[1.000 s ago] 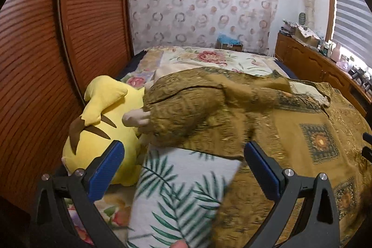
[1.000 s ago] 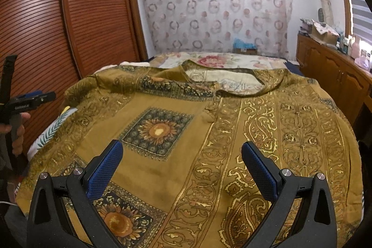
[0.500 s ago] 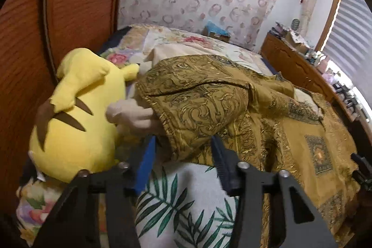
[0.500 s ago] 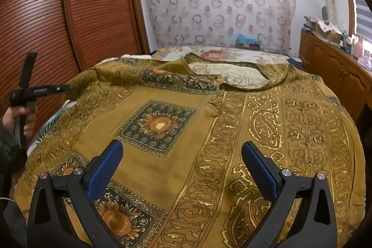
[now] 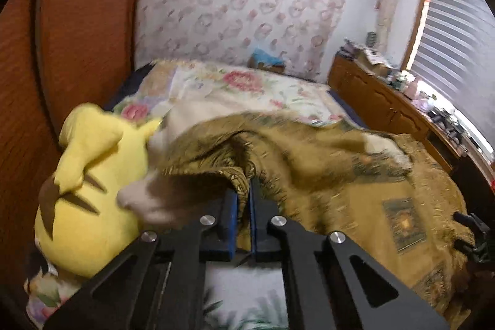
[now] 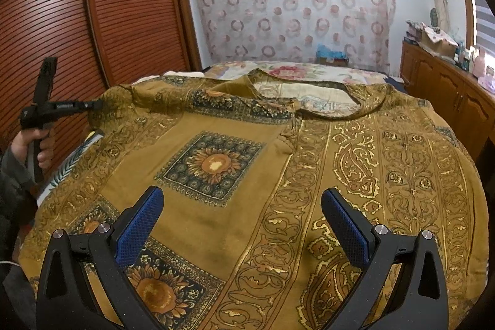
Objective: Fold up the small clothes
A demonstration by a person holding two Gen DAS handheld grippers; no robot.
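A mustard garment (image 6: 247, 144) with gold scrollwork and sunflower squares lies spread flat over the bed, neckline at the far end. In the left wrist view its left sleeve (image 5: 216, 163) bunches beside a plush toy. My left gripper (image 5: 243, 194) is shut on the sleeve's edge, with a fold of cloth pinched between the blue pads. The right wrist view shows the same gripper (image 6: 92, 105) at the garment's far left corner, held by a hand (image 6: 27, 144). My right gripper (image 6: 243, 212) hovers open over the garment's near middle, nothing between its fingers.
A yellow plush toy (image 5: 89, 181) lies at the bed's left side against brown slatted wardrobe doors (image 6: 92, 20). A leaf-print cloth (image 5: 247, 299) and a floral sheet (image 5: 247, 85) show under the garment. A wooden cabinet (image 6: 448, 92) runs along the right wall.
My left gripper moved forward to the sleeve and went from wide open to shut on its edge. The right gripper has kept still and open.
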